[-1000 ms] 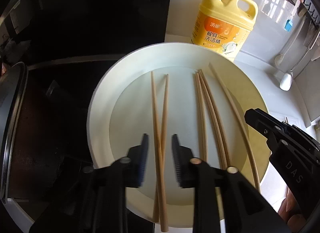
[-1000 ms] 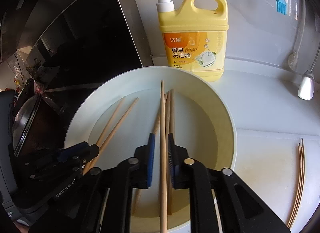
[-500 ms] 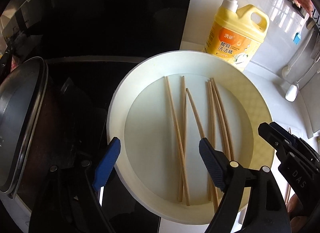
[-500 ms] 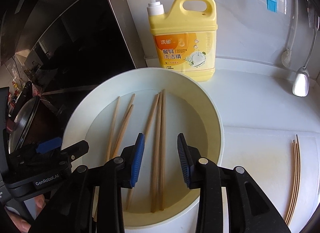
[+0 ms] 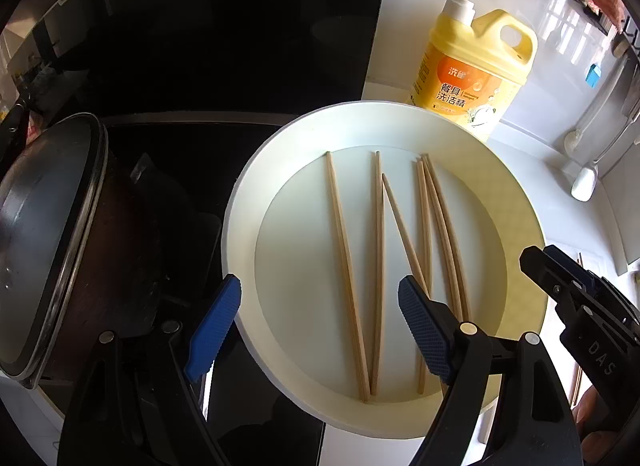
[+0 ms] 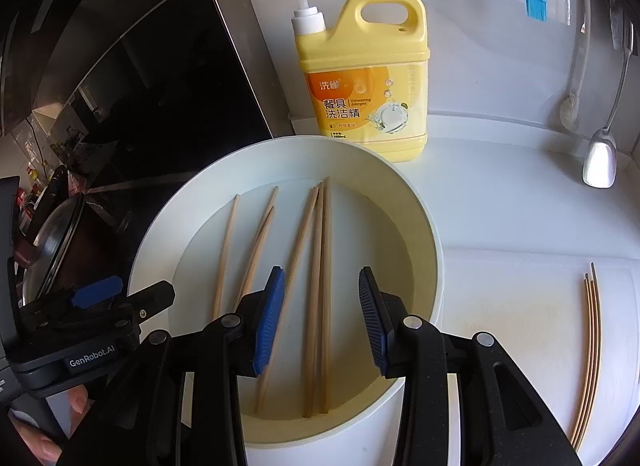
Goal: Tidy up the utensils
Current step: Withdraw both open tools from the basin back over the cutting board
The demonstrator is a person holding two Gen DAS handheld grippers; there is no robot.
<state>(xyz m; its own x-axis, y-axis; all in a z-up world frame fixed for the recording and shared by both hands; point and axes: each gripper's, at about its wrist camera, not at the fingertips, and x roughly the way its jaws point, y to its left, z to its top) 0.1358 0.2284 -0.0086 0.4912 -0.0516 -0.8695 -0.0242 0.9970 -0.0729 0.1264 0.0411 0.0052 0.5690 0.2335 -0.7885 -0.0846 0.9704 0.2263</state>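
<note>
Flanking basin (image 6: 434, 266): detergent jug (image 6: 366, 73), wok lid (image 5: 36, 234)

The near ends of the right-hand chopsticks (image 5: 442, 234) are lying hidden behind a blue pad of the left gripper (image 5: 320, 328), and in the right wrist view the near rim of the bowl (image 6: 434, 266) is disappearing behind the arms of the right gripper (image 6: 322, 316). The pot lid (image 5: 44, 234) is running off the left edge of the left wrist view. Only fingertips of the hand (image 6: 64, 418) holding the left gripper are showing at the bottom left corner, and the small print on the soap bottle (image 6: 362, 73) is too tiny to read.
</note>
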